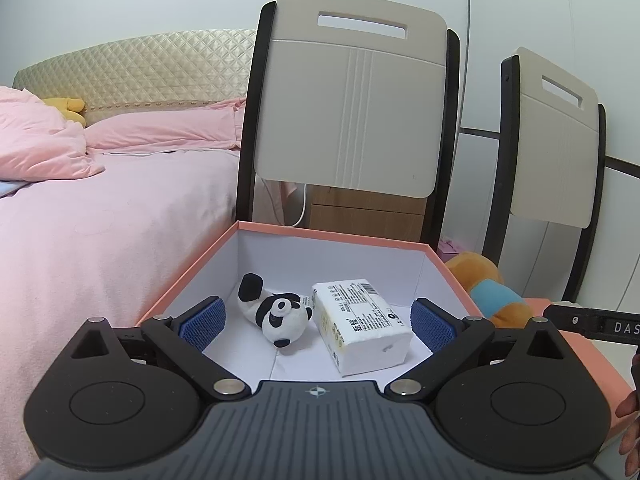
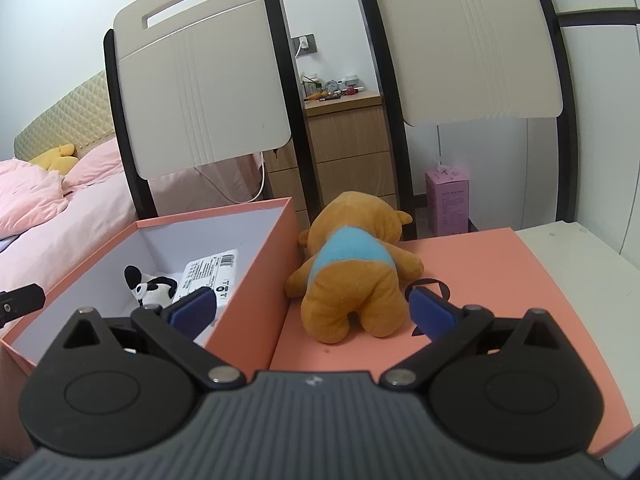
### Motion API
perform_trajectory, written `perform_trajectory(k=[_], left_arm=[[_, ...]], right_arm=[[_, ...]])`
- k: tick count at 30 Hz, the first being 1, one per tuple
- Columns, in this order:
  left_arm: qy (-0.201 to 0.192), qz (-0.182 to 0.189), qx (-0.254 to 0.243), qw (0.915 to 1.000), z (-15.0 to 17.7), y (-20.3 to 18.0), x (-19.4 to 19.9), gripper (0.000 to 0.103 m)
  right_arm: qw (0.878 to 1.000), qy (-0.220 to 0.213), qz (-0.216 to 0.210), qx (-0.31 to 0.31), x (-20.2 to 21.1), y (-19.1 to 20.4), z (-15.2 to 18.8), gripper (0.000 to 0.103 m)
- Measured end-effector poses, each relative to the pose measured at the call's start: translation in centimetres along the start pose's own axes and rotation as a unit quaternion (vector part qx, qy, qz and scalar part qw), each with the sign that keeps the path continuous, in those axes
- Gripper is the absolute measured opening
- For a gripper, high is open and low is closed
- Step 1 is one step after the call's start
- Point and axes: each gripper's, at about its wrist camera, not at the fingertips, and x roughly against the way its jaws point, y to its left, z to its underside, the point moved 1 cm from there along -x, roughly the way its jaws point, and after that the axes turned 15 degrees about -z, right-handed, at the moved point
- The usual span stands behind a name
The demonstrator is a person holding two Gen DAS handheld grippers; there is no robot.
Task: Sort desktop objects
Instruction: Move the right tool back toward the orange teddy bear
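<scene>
An open pink box [image 1: 328,236] with white inside holds a panda plush [image 1: 276,312] and a white tissue pack [image 1: 360,326]. My left gripper [image 1: 318,326] is open and empty just above the box's near side. In the right wrist view the box [image 2: 256,276] is at left, with the panda [image 2: 154,286] and tissue pack [image 2: 208,272] inside. An orange bear plush with a blue shirt [image 2: 352,276] lies face down on the pink box lid [image 2: 500,280]. My right gripper [image 2: 312,310] is open and empty, with the bear's rear between its pads.
Two chair backs [image 1: 348,112] [image 1: 556,136] stand behind the table. A bed with pink bedding [image 1: 100,208] is at left. A wooden drawer unit [image 2: 344,148] and a pink carton [image 2: 446,200] stand behind. The bear shows at right in the left wrist view [image 1: 488,292].
</scene>
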Motion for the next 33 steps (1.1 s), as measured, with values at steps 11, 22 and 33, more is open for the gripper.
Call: perform_trajectory(k=[11, 22, 33], left_arm=[[0.001, 0.000, -0.002, 1.0000, 0.0, -0.3, 0.0, 0.100], [0.001, 0.000, -0.004, 1.0000, 0.0, -0.6, 0.0, 0.100], [0.000, 0.000, -0.002, 1.0000, 0.0, -0.5, 0.1, 0.100]], right_arm=[[0.999, -0.018, 0.007, 0.032, 0.0, 0.4, 0.3, 0.103], [1.000, 0.020, 0.002, 0.023, -0.6, -0.2, 0.2, 0.103], [1.000, 0.017, 0.010, -0.003, -2.0, -2.6, -2.5, 0.103]])
